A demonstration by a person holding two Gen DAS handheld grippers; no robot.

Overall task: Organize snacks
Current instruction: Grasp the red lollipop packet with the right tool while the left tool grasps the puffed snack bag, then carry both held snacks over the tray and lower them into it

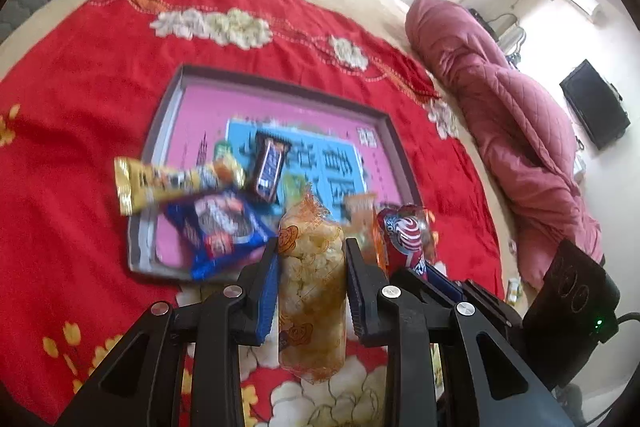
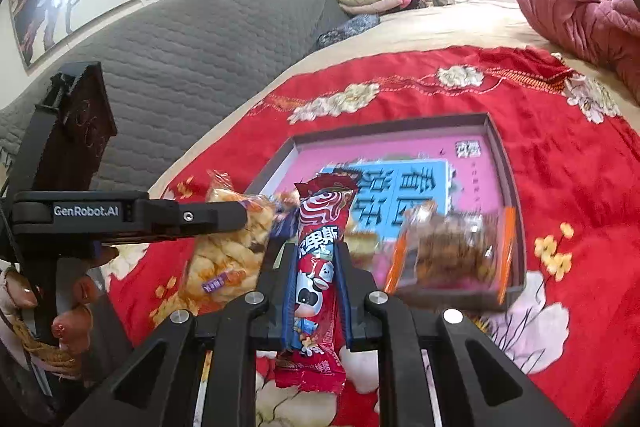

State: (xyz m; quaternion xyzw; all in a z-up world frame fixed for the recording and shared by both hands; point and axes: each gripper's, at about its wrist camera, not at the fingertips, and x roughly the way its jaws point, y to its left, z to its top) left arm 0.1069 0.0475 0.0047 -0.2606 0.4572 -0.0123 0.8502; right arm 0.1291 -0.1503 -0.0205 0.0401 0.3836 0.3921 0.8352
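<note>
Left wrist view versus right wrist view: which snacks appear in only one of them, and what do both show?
Only the left wrist view shows the yellow bar, blue cookie pack and brown chocolate bar. Only the right wrist view shows the clear pack of brown snacks. Both show the tray, the puffed-snack bag in the left gripper and the red candy pack in the right gripper.

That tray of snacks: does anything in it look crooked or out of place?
Yes. The yellow bar lies askew across the tray rim, one end sticking out over the red blanket, and the blue packet is tilted beside it.
</note>
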